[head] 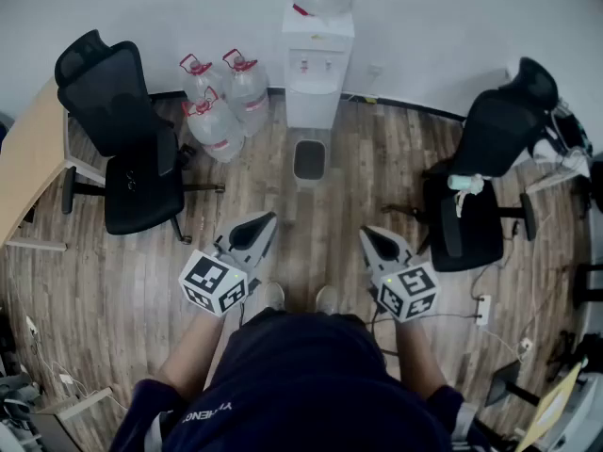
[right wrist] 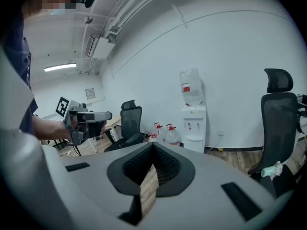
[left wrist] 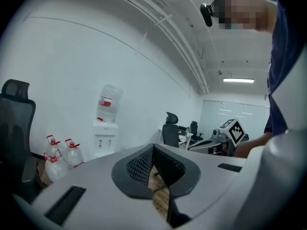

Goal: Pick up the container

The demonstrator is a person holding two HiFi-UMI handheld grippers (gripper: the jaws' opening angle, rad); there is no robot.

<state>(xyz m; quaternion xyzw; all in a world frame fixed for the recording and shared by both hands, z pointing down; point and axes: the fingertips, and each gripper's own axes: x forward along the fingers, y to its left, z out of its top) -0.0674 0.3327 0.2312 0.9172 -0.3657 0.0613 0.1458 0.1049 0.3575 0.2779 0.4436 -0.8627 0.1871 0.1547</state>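
Centrally, the container (head: 309, 160) — a dark, open-topped bin — stands upright on the wooden floor (head: 377, 163), just in front of the water dispenser (head: 317, 64). Left gripper (head: 267, 220) and right gripper (head: 366, 234) hover side by side, well apart from the container — each with jaws pressed together, holding nothing. Water bottles (head: 219, 102) stand left of the dispenser.

White wall (head: 452, 26), wood floor (head: 330, 238), office chairs (head: 132, 149)
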